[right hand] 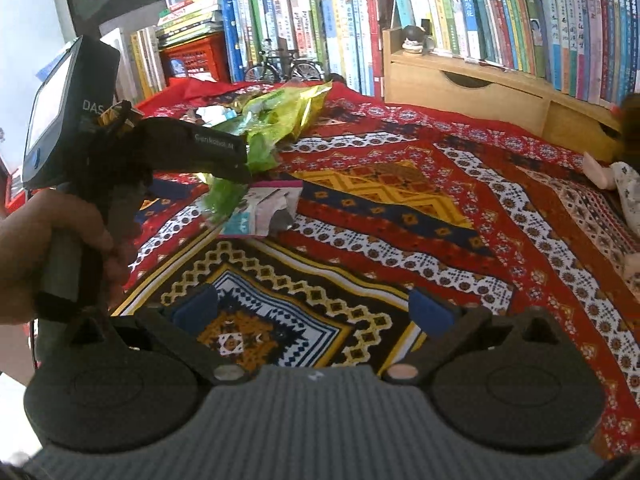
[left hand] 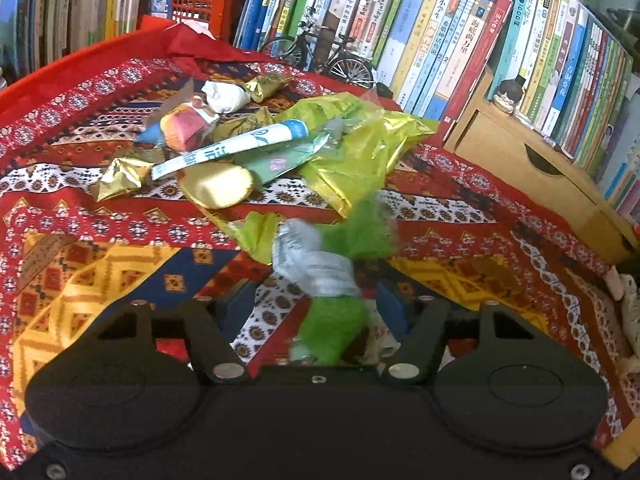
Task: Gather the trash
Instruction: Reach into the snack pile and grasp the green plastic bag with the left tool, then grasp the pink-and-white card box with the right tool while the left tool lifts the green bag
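Observation:
In the left wrist view my left gripper (left hand: pixel 314 312) stands open low over the patterned cloth (left hand: pixel 100 272). A blurred green and silver wrapper (left hand: pixel 332 280) hangs between its fingers, nearer the right pad. Beyond it lies a trash pile: a yellow-green foil bag (left hand: pixel 360 148), a white and blue tube wrapper (left hand: pixel 228 148), gold foil wrappers (left hand: pixel 120 178) and crumpled white paper (left hand: pixel 226 96). The right wrist view shows my left gripper (right hand: pixel 240 164) from the side, the green wrapper (right hand: pixel 226 200) under its tips and a torn pink-edged packet (right hand: pixel 260 212) beside it. My right gripper (right hand: pixel 314 308) is open and empty.
Rows of books (left hand: pixel 440 40) line the back. A wooden drawer box (right hand: pixel 472 88) with a small figurine (right hand: pixel 414 40) stands at the right. A model bicycle (left hand: pixel 320 52) and a red crate (left hand: pixel 188 0) sit behind the pile. A hand (right hand: pixel 52 248) holds the left gripper's handle.

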